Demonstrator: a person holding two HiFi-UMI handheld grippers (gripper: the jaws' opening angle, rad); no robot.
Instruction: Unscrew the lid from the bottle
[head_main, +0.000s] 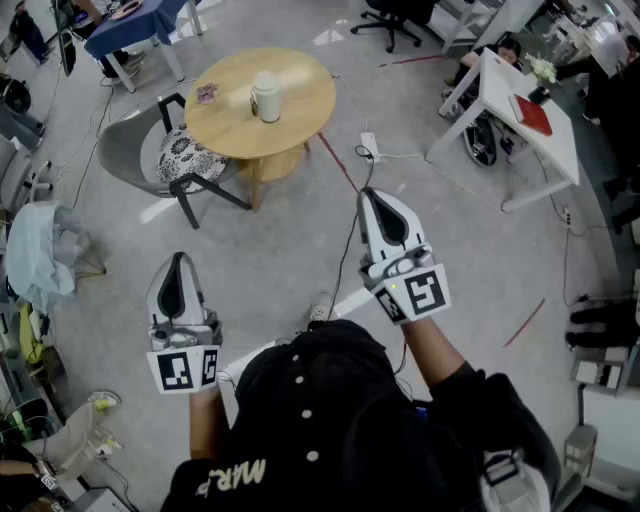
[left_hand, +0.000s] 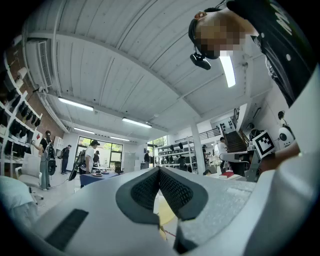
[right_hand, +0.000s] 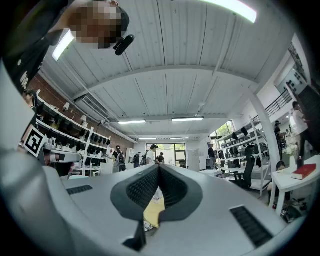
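Note:
A pale bottle with a white lid (head_main: 266, 97) stands upright on a round wooden table (head_main: 300, 110), far ahead of me in the head view. My left gripper (head_main: 177, 262) is held low at the left, shut and empty. My right gripper (head_main: 375, 197) is a little further forward at the right, also shut with nothing in it. Both are well short of the table. In the left gripper view the dark ribbed pads (left_hand: 172, 187) meet at the tip; the right gripper view shows its pads (right_hand: 142, 188) the same way, with a sliver of the yellow table behind.
A grey chair (head_main: 150, 155) with a patterned cushion stands left of the table. A small pinkish item (head_main: 206, 94) lies on the tabletop. A white desk (head_main: 530, 130) with a red book stands at the right. Cables and a power strip (head_main: 368, 146) lie on the grey floor.

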